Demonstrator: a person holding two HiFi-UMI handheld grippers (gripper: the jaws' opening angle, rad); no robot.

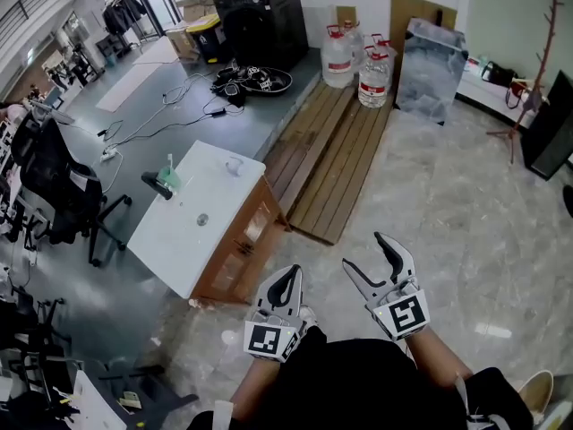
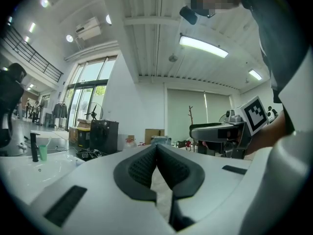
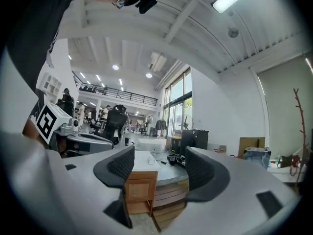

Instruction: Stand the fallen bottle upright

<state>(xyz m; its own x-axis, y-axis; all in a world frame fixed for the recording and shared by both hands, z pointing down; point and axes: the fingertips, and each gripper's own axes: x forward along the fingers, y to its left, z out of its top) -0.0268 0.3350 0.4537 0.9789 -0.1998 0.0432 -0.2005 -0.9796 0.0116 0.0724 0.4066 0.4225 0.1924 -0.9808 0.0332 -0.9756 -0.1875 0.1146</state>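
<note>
A white-topped table (image 1: 179, 240) on a wooden cabinet stands ahead and to the left, well beyond both grippers. A small clear bottle-like thing (image 1: 235, 164) lies near its far edge and shows as a pale speck (image 3: 150, 160) in the right gripper view. A dark bottle (image 1: 157, 185) and a green cup (image 1: 170, 177) sit at the table's left side; in the left gripper view the dark bottle (image 2: 33, 147) looks upright. My left gripper (image 1: 294, 272) (image 2: 156, 148) is shut and empty. My right gripper (image 1: 364, 251) (image 3: 159, 153) is open and empty.
A low wooden slatted platform (image 1: 331, 164) runs behind the table, with large water jugs (image 1: 338, 56) at its far end. A black appliance (image 1: 260, 21) and tangled cables (image 1: 242, 83) lie beyond. Office chairs (image 1: 54, 186) stand left, a coat rack (image 1: 537, 70) right. Marble floor lies underfoot.
</note>
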